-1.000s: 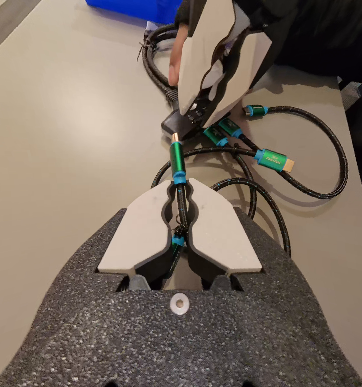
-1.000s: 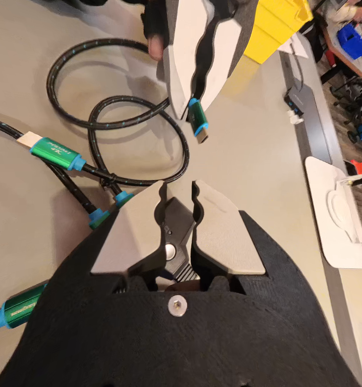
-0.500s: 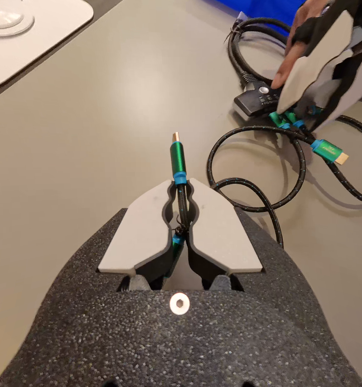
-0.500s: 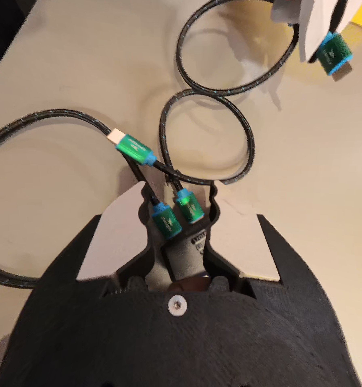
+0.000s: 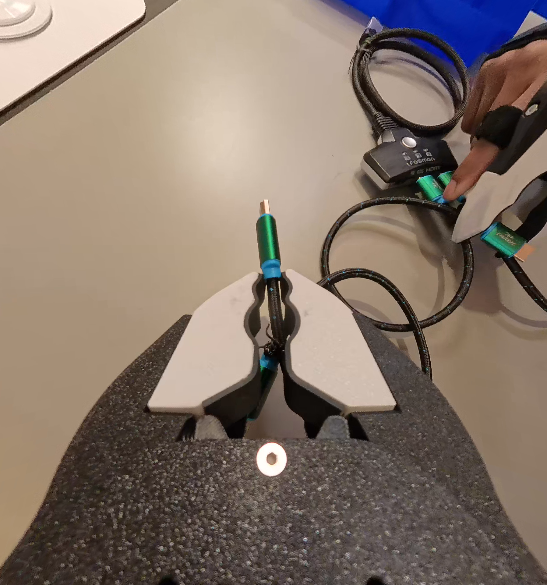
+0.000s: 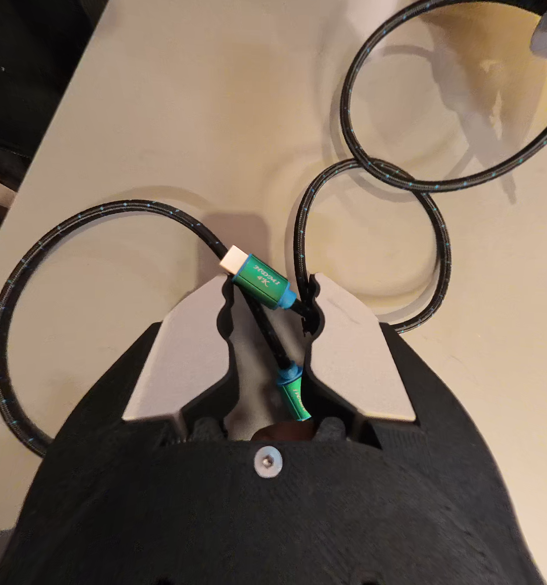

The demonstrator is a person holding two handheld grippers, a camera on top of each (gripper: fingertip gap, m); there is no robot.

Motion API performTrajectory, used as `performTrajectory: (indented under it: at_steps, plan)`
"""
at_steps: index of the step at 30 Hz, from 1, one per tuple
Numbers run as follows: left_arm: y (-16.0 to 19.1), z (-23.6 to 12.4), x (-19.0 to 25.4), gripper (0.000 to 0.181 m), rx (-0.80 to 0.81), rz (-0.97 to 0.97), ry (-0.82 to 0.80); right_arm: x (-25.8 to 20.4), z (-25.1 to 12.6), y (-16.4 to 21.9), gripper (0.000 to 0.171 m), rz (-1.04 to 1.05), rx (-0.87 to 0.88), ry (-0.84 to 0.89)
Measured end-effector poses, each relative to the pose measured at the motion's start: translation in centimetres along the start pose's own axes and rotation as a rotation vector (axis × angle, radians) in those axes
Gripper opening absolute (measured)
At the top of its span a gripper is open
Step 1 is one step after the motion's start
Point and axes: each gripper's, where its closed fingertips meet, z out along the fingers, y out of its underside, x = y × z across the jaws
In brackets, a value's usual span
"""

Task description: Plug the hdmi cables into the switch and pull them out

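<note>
While the left tongs [image 5: 272, 278] stay clamped on a braided hdmi cable [image 5: 274, 304] just behind its green plug [image 5: 267, 240], that plug has swung away from the switch [image 5: 408, 160], which now sits well apart on the worktop [image 5: 139, 221]. The right tongs [image 6: 270, 280] have slid off the switch and stand part-open over a loose plug [image 6: 259, 280], gripping nothing. Two plugs look seated; cable loops [image 6: 370, 240] clutter the approach.

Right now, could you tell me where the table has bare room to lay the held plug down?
Bare table runs left of the left tongs, bordered by the white mat at the far left. The right side is crowded: cable loops, the switch and the right tongs.
</note>
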Motion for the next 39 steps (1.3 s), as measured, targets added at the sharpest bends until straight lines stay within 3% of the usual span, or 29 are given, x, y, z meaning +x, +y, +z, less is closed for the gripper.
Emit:
performTrajectory:
  at_steps: [15,22,24,26,31,35,39]
  plan:
    - [-3.8,0.4,0.4,0.009,0.249,-0.248,0.103,-3.7,0.0,-2.0,0.045,-0.012,0.108,0.040]
    - [-4.0,1.5,2.4,0.009,0.220,-0.240,0.159,-1.3,-6.4,-0.9,0.054,0.084,0.191,0.061]
    - [-4.2,0.8,2.7,0.009,0.234,-0.245,0.186,0.9,-7.7,0.9,0.058,0.144,0.148,0.114]
    - [-4.2,-0.1,3.5,0.009,0.239,-0.247,0.248,2.7,-7.7,4.0,0.081,0.165,0.000,0.149]
    - [-4.7,-2.6,6.0,0.009,0.268,-0.256,0.375,2.6,-5.7,7.2,0.101,0.111,-0.157,0.018]
    - [-4.5,-3.6,9.7,0.009,0.193,-0.228,0.489,1.9,-4.0,8.5,0.106,0.044,-0.255,-0.077]
    - [-3.4,-2.2,13.2,0.009,0.051,-0.224,0.599,1.9,-2.4,8.3,0.100,0.034,-0.265,-0.121]
